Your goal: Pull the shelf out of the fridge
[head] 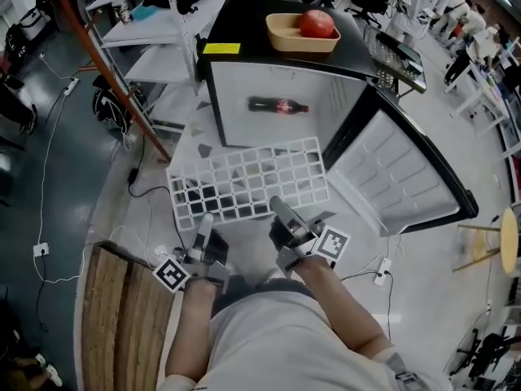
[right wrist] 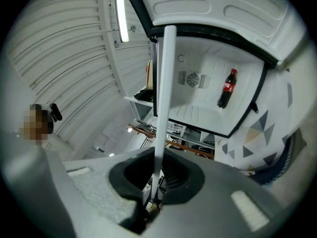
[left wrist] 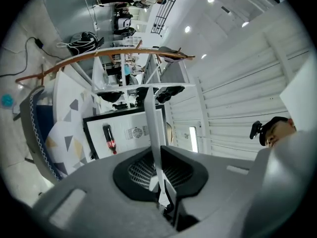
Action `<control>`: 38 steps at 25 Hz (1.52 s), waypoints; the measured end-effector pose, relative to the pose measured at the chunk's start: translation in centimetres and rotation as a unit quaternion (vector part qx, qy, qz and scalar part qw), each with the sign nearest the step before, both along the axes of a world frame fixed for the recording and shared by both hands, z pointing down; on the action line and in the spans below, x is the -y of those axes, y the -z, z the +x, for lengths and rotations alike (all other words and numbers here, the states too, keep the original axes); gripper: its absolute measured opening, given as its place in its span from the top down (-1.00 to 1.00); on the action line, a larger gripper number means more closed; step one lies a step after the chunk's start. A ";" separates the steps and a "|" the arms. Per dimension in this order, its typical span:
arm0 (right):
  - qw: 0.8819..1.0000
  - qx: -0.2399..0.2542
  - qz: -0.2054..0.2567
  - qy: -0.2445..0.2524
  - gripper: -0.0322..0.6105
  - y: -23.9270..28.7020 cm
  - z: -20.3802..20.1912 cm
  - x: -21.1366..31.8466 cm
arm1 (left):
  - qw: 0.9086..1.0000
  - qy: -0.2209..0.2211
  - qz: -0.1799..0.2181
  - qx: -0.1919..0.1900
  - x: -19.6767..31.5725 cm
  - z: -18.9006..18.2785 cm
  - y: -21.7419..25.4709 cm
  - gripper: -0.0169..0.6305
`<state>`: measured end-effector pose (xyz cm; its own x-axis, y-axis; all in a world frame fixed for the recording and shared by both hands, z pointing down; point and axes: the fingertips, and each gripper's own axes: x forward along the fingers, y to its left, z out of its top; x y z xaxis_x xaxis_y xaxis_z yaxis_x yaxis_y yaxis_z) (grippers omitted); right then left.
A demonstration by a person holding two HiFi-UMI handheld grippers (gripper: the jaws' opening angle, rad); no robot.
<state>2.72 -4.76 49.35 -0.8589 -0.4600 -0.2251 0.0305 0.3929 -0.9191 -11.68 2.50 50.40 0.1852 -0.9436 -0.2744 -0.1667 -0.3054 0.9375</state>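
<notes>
Clenching white shelf (head: 244, 177): fingers of left gripper (head: 205, 222), right gripper (head: 281, 210); bottle (head: 278, 105) in fridge (head: 244, 31), red label unreadable.
</notes>
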 end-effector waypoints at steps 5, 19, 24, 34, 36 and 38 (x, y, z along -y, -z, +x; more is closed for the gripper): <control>0.999 0.012 0.026 0.021 0.80 2.8 -3.6 -0.2 | 0.999 0.014 0.030 0.005 -0.4 -3.4 2.9 0.85; 0.994 0.025 0.087 0.058 0.80 7.3 -8.7 -0.7 | 0.995 0.023 0.096 0.024 -1.1 -8.5 7.7 0.85; 0.993 0.023 0.101 0.057 0.80 7.8 -9.1 -0.5 | 0.994 0.020 0.107 0.030 -0.8 -9.2 8.7 0.85; 0.992 0.012 0.114 0.055 0.79 8.9 -9.1 -0.7 | 0.992 0.011 0.120 0.030 -0.9 -9.1 9.4 0.85; 0.992 0.009 0.117 0.057 0.79 8.9 -9.0 -0.9 | 0.992 0.009 0.122 0.030 -1.0 -9.1 9.4 0.85; 0.991 0.005 0.118 0.057 0.79 8.8 -8.9 -1.0 | 0.992 0.008 0.124 0.028 -1.0 -9.0 9.4 0.85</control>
<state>-6.16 -3.78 40.51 -0.8994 -0.2937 -0.3238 0.0961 0.5898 -0.8018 -20.64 3.54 40.99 0.1922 -0.8514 -0.4880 -0.2235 -0.5222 0.8231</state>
